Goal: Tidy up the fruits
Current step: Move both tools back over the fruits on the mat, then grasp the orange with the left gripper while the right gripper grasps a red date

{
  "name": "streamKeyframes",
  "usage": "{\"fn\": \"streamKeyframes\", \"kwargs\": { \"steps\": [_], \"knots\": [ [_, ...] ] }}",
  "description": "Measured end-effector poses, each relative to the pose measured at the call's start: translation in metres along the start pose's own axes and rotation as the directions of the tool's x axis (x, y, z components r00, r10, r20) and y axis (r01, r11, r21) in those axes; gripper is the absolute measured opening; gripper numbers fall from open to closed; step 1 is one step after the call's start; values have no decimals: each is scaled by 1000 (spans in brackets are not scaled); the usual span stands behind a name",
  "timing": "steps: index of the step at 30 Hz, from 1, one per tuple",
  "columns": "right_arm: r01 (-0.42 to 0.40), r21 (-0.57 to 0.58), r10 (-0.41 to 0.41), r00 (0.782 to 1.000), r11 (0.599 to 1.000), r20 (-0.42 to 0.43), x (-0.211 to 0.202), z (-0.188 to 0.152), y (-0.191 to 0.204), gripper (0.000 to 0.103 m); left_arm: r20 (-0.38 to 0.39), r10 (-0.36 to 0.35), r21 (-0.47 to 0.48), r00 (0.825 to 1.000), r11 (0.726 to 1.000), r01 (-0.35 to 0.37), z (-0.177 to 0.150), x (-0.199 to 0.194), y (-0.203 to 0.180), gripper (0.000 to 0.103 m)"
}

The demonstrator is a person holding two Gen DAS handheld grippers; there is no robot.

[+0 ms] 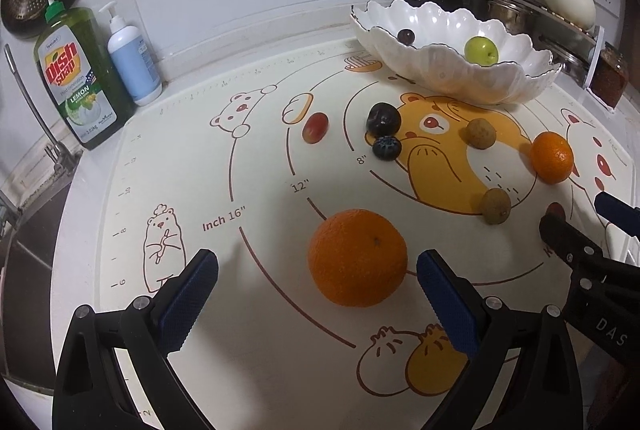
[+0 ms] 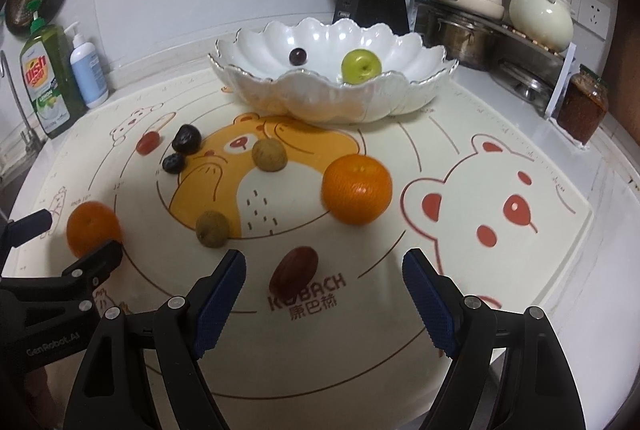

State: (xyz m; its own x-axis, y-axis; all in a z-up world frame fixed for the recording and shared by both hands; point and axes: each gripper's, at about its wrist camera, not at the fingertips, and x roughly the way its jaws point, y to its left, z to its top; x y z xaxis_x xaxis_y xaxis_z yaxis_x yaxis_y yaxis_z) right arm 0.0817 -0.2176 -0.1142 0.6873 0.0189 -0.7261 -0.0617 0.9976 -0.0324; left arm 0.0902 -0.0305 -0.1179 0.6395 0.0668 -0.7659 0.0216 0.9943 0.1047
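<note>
Blue ribbed pads of left gripper (image 1: 318,294) held apart, orange (image 1: 357,257) just ahead between them, untouched. Right gripper (image 2: 324,288) spread too — red date (image 2: 293,271) between its tips. Descent best kept centred before closing: orange round, dimpled, apt to roll; date smooth, oval. Bowl (image 2: 400,89) scalloped, glossy, holds apple (image 2: 361,65), grape (image 2: 298,56).

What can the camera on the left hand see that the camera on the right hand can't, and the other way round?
Only the left view shows the tap by the sink. Only the right view shows the whole reddish-brown date and the white bear face printed on the mat. Both show the white bowl holding a green apple and a dark grape, two oranges on the mat, and the dish soap bottle.
</note>
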Motion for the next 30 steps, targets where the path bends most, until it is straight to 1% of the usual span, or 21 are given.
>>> {"fn": "streamKeyframes", "kwargs": {
  "steps": [3, 6, 8, 10, 13, 18, 21, 23, 24, 26, 28, 29, 30],
  "knots": [
    [-5, -1, 5, 1000, 1000, -3, 2, -2, 1, 80, -6, -2, -4, 1000, 1000, 2, -1, 3, 0, 97],
    [-17, 4, 17, 1000, 1000, -12, 4, -3, 3, 74, -15, -6, -9, 1000, 1000, 5, -1, 6, 0, 93],
    [-31, 13, 32, 999, 999, -20, 6, -4, 3, 70, -23, -9, -6, 1000, 1000, 9, 0, 8, -1, 86],
    [-42, 21, 43, 999, 999, -24, 7, -4, 3, 67, -26, -16, -1, 1000, 1000, 16, 0, 9, -3, 83],
    [-54, 30, 55, 998, 998, -33, 9, -5, 2, 58, -36, -18, 5, 999, 1000, 19, 2, 11, -5, 79],
    [-50, 31, 51, 998, 998, -35, 9, -5, 2, 50, -38, -36, -1, 999, 999, 36, 3, 11, -5, 72],
    [-37, 22, 38, 998, 999, -40, 9, -5, 3, 46, -41, -61, -10, 997, 998, 61, 2, 10, -5, 66],
    [-37, 21, 38, 998, 999, -41, 8, -5, 4, 43, -41, -80, -11, 996, 997, 80, 2, 10, -5, 59],
    [-40, 20, 41, 998, 999, -41, 8, -5, 4, 42, -42, -88, -7, 995, 996, 88, 2, 10, -6, 57],
    [-46, 17, 47, 998, 999, -42, 8, -4, 5, 36, -44, -108, -4, 993, 994, 108, 2, 9, -7, 47],
    [-55, 11, 55, 998, 998, -44, 7, -4, 7, 31, -47, -114, -2, 992, 994, 114, 2, 9, -8, 47],
    [-60, 9, 60, 997, 998, -45, 7, -4, 8, 26, -48, -115, -2, 992, 993, 115, 2, 9, -8, 47],
    [-65, 7, 65, 997, 998, -45, 7, -4, 9, 26, -49, -116, -3, 992, 993, 116, 3, 9, -8, 47]
  ]
}}
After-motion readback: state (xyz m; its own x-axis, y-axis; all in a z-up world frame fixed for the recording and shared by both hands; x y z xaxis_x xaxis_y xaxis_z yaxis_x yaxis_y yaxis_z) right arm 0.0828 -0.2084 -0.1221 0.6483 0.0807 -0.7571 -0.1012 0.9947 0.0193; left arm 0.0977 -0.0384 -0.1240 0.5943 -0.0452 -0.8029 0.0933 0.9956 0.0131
